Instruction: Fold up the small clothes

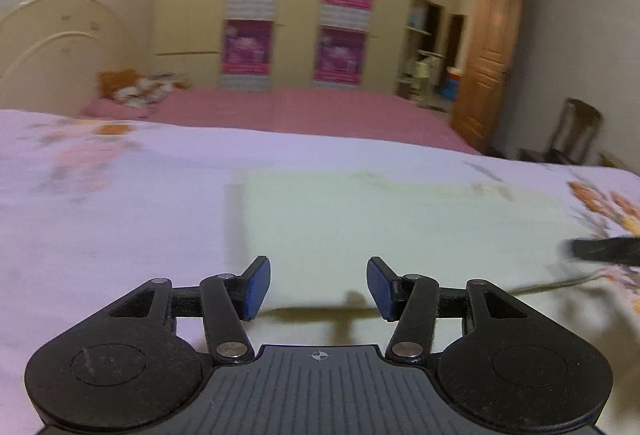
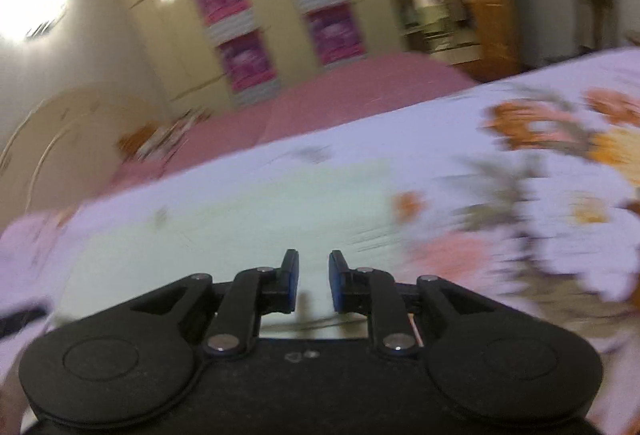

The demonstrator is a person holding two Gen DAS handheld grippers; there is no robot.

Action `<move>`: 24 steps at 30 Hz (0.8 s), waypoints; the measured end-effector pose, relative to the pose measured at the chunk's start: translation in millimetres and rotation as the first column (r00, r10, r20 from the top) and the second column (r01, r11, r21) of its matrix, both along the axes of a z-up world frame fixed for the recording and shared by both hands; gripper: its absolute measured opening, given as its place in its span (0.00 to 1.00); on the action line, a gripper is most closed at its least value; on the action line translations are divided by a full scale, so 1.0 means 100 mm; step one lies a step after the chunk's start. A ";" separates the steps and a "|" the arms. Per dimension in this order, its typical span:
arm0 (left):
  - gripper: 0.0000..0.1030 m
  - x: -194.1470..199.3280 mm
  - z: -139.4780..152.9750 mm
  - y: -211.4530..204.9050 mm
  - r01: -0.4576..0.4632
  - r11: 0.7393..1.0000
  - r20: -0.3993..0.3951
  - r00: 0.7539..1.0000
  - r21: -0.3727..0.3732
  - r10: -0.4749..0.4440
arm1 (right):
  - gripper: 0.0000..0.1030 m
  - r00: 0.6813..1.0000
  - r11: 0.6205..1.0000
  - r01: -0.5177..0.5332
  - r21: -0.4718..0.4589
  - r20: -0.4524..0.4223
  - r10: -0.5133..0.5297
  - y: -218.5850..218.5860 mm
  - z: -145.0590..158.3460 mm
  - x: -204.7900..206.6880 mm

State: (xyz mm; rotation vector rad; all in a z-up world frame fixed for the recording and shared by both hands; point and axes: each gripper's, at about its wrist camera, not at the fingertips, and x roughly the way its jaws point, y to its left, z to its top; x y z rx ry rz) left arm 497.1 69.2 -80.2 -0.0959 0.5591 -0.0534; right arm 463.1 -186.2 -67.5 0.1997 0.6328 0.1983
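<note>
A pale green garment (image 1: 400, 231) lies flat as a folded rectangle on the lilac flowered bedsheet (image 1: 120, 219). My left gripper (image 1: 318, 285) is open and empty, its blue pads just above the garment's near edge. The right gripper's dark tip (image 1: 604, 253) shows at the far right of the left wrist view. In the blurred, tilted right wrist view the same garment (image 2: 240, 219) lies ahead. My right gripper (image 2: 314, 281) is open with a narrower gap and holds nothing, hovering over the garment's near edge.
A pink bed (image 1: 304, 115) with a crumpled orange-and-white cloth (image 1: 136, 87) lies beyond the sheet. A cream wardrobe with purple posters (image 1: 300, 19) stands behind it. A wooden door (image 1: 488, 75) and a chair (image 1: 576, 131) are at the right.
</note>
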 end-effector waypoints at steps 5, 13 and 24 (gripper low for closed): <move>0.52 0.15 -0.15 -0.46 0.024 0.999 -0.032 0.999 -0.040 -0.025 | 0.20 0.994 0.993 -0.106 -0.043 -0.009 0.105 0.61 -0.18 0.03; 0.54 -0.12 -0.15 0.08 -0.129 0.992 -0.025 0.991 -0.009 0.129 | 0.09 0.992 0.981 0.130 -0.144 0.014 -0.129 0.00 -0.17 -0.10; 0.54 0.32 0.07 0.01 -0.093 0.995 0.014 0.996 0.045 0.093 | 0.25 0.995 0.996 0.084 0.003 0.046 -0.084 0.26 0.09 0.30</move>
